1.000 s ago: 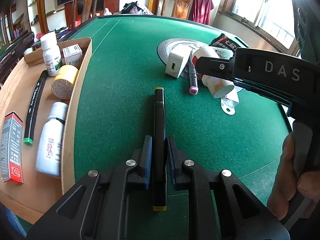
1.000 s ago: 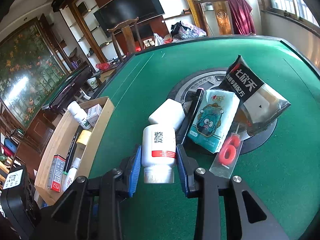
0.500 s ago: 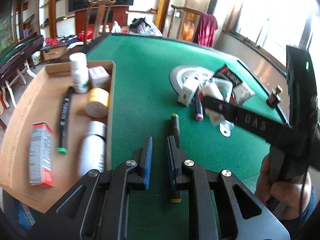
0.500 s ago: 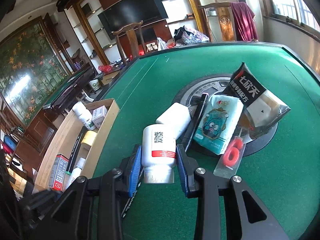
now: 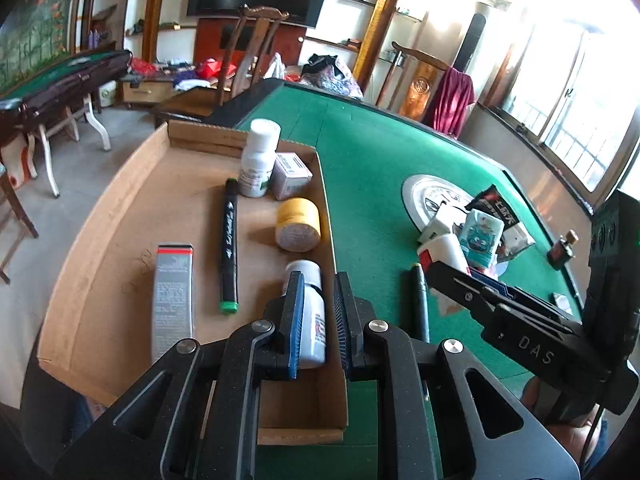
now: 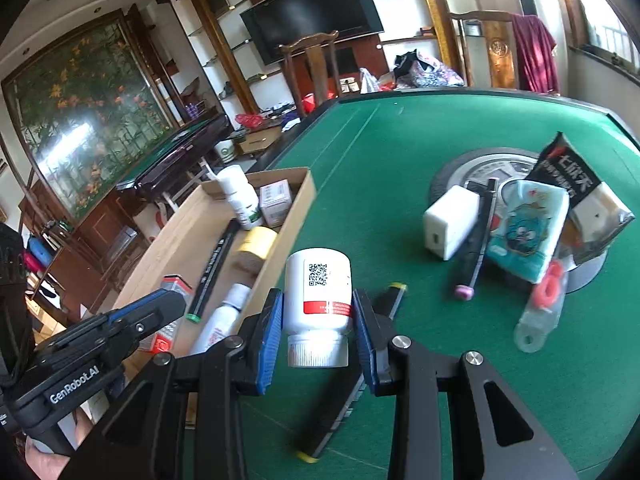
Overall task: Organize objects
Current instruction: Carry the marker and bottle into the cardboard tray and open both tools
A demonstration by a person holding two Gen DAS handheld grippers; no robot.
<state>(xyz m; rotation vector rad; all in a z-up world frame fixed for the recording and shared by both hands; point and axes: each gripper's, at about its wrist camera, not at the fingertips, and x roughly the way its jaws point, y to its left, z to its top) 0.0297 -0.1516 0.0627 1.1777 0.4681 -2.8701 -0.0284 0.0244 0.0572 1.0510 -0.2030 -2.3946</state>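
My right gripper [image 6: 316, 316] is shut on a white pill bottle [image 6: 318, 304] with a red band and a QR code, held above the green table beside the cardboard tray [image 6: 298, 204]. My left gripper [image 5: 318, 300] is open and empty, hovering over the tray's right wall [image 5: 328, 224], above a white bottle [image 5: 310, 316] lying inside. The black marker with yellow ends [image 5: 420, 300] lies on the felt, also in the right wrist view [image 6: 352, 376]. The right gripper and its bottle [image 5: 444, 250] show in the left wrist view.
The tray holds a grey-red box [image 5: 172, 292], a black green-tipped marker [image 5: 229, 244], a yellow roll [image 5: 298, 224], an upright white bottle [image 5: 258, 158] and a small box [image 5: 291, 174]. A pile sits by the table's centre disc: white charger [image 6: 452, 222], pink-tipped marker [image 6: 474, 240], tissue pack [image 6: 528, 228], snack bag [image 6: 576, 184].
My left gripper let go of the yellow-ended marker, which now lies on the felt, and swung left over the tray. My right gripper carried the pill bottle left toward the tray.
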